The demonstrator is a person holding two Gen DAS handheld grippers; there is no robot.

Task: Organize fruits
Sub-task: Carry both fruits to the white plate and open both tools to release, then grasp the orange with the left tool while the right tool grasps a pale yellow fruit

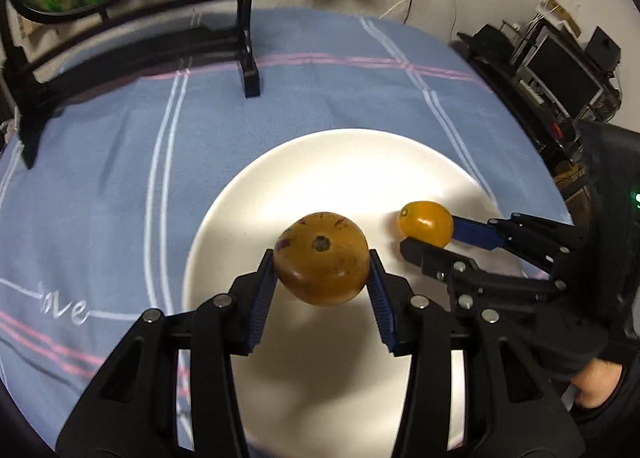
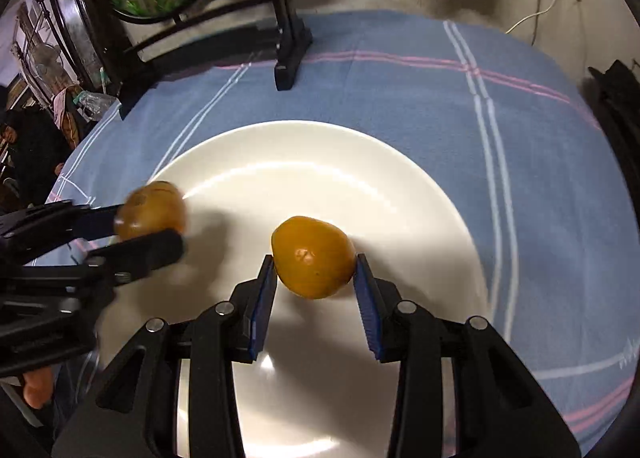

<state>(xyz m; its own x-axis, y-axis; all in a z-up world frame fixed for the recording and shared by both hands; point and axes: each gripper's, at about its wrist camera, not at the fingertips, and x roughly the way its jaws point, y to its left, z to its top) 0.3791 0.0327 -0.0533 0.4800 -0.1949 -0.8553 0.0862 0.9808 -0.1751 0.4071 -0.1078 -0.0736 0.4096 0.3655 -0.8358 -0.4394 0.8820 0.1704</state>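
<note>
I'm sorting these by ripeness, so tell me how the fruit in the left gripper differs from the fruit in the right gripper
The brown fruit in the left gripper looks larger, duller and spotted with dark marks; the orange fruit in the right gripper looks smaller, brighter and smooth-skinned. The brown fruit shows a dark round spot facing the left wrist camera; the orange fruit shows only a faint mark. Both are roundish, clamped between blue pads and held above the white plate.

Right gripper [image 2: 315, 272] gripped an orange fruit [image 2: 313, 257] above a white plate [image 2: 400, 194].
Blue pads [image 2: 264, 306] pressed both sides of the fruit, lifted clear of the plate under it. To the gripper's left, the left gripper [image 2: 152, 234] clamped a browner, blurred fruit [image 2: 151, 210] over the plate's rim. Blue striped cloth [image 2: 400, 86] lay beyond, with a black stand [image 2: 290, 46] further ahead.
</note>
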